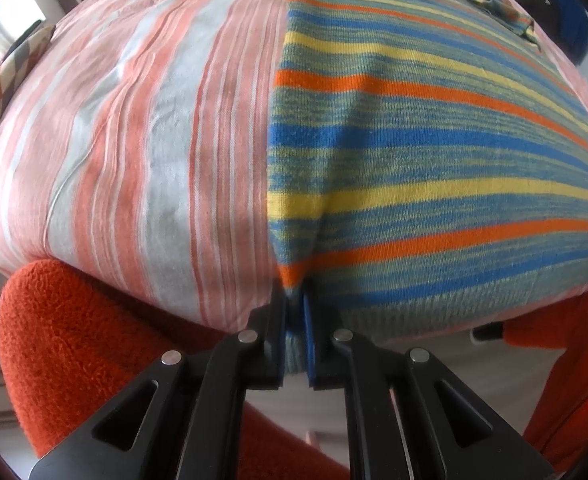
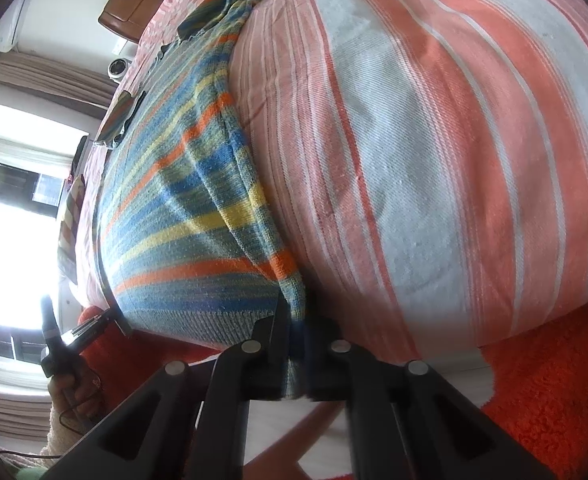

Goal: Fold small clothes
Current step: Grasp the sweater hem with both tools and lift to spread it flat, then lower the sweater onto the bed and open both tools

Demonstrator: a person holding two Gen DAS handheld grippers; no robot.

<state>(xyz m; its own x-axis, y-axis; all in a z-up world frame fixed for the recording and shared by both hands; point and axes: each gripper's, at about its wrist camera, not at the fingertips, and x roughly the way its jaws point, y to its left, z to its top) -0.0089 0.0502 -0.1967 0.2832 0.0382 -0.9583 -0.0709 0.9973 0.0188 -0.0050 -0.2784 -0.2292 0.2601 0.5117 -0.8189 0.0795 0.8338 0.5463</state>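
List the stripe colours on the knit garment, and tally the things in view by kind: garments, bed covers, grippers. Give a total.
Stripe colours: 3 (blue, yellow, orange)
Striped knit garment: 1
Pink-and-white striped bed cover: 1
Grippers: 2, the left gripper and the right gripper, each clamped on the garment's hem
Total things: 4

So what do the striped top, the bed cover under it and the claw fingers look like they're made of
Striped top: a knit, probably cotton or acrylic; fine loops and a ribbed hem show, matte.
Bed cover: woven cloth, likely cotton; diagonal twill lines and soft creases, matte.
Left claw fingers: hard black plastic or coated metal with silver pins, dull finish; which one, I cannot tell. The blue pad looks rubbery.
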